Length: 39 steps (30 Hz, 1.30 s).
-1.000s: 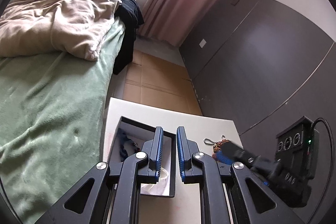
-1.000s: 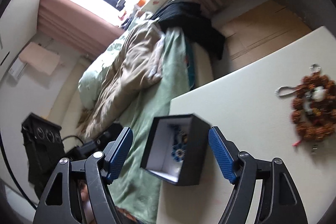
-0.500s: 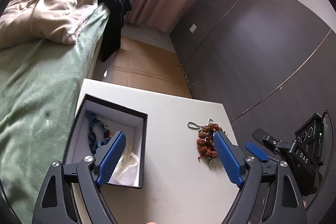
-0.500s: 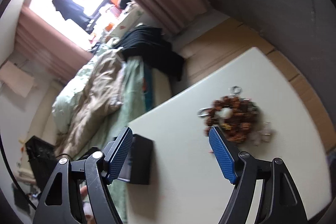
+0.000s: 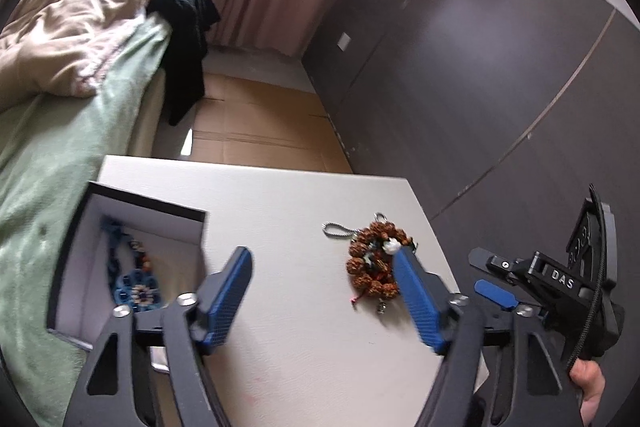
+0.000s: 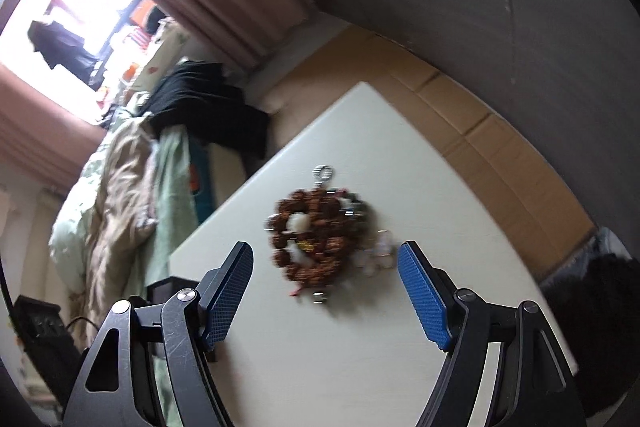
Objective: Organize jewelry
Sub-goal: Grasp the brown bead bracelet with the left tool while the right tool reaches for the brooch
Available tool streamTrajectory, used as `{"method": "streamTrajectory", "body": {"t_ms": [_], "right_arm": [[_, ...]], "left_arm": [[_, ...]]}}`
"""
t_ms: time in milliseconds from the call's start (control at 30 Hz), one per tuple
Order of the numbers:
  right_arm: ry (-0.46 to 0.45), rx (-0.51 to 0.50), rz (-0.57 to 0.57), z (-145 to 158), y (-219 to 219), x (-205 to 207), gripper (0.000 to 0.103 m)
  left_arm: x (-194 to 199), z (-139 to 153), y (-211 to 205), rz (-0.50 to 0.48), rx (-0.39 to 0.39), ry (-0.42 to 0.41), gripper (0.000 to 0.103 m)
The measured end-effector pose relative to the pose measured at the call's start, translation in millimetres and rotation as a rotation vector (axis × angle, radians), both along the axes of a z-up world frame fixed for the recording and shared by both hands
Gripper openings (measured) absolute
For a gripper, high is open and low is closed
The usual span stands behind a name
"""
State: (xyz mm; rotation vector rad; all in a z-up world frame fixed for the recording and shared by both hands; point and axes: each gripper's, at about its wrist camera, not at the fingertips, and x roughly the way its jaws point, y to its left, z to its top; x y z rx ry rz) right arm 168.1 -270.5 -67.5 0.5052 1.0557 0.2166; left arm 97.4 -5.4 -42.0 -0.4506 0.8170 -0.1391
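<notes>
A black jewelry box with a white lining stands open at the table's left and holds a blue beaded piece. A brown bead bracelet with a white bead and a metal chain lies on the white table. My left gripper hangs over the bare table between box and bracelet; its jaws are closing with nothing between them. Its right finger overlaps the bracelet's edge in view. My right gripper is open just short of the bracelet, nothing in it. It also shows from the side as the right gripper.
A bed with a green sheet and beige blanket runs along the table's left side. Dark wardrobe panels stand to the right. Cardboard covers the floor beyond the table's far edge. A hand grips the right tool.
My left gripper went from nearly shut over the box to wide apart and shifted right toward the bracelet. The right gripper swung from the box to face the bracelet, staying open.
</notes>
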Motion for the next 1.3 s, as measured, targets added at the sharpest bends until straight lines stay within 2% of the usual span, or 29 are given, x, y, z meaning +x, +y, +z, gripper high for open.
{"method": "streamTrajectory", "body": {"t_ms": [133, 300, 433, 500, 533, 633, 867, 967, 1000, 1033, 1067, 1167, 1300], "right_arm": [[0.044, 0.000, -0.030, -9, -7, 5, 0.072], [0.066, 0.031, -0.077, -13, -21, 12, 0.070], [0.094, -0.022, -0.072, -17, -24, 21, 0.067], [0.122, -0.040, -0.062, -23, -22, 26, 0.055], [0.146, -0.034, -0.058, -28, -23, 29, 0.054], [0.184, -0.018, -0.053, -37, -22, 33, 0.052], [0.185, -0.017, -0.056, -37, -22, 38, 0.052], [0.192, -0.013, -0.047, -38, -20, 40, 0.052], [0.194, -0.015, -0.043, -39, -20, 41, 0.052], [0.199, -0.018, -0.034, -40, -18, 41, 0.052], [0.202, -0.020, -0.026, -41, -16, 42, 0.052], [0.207, -0.036, 0.001, -43, -9, 42, 0.052], [0.202, -0.092, 0.042, -43, 0, 42, 0.052]], "left_arm": [[11, -10, -16, -0.036, 0.013, 0.018, 0.061], [27, -23, -33, -0.076, 0.028, 0.036, 0.059], [43, -38, -50, -0.112, 0.062, 0.069, 0.042], [51, -46, -58, -0.133, 0.067, 0.081, 0.042], [53, -49, -61, -0.137, 0.072, 0.085, 0.042], [62, -57, -68, -0.149, 0.084, 0.100, 0.042], [79, -84, -81, -0.164, 0.103, 0.155, 0.041], [81, -84, -85, -0.168, 0.137, 0.131, 0.041], [81, -85, -85, -0.166, 0.140, 0.130, 0.037], [82, -85, -85, -0.164, 0.151, 0.126, 0.022], [82, -86, -85, -0.172, 0.153, 0.128, 0.020], [80, -83, -79, -0.170, 0.128, 0.129, 0.019], [69, -61, -70, -0.166, 0.105, 0.071, 0.019]]}}
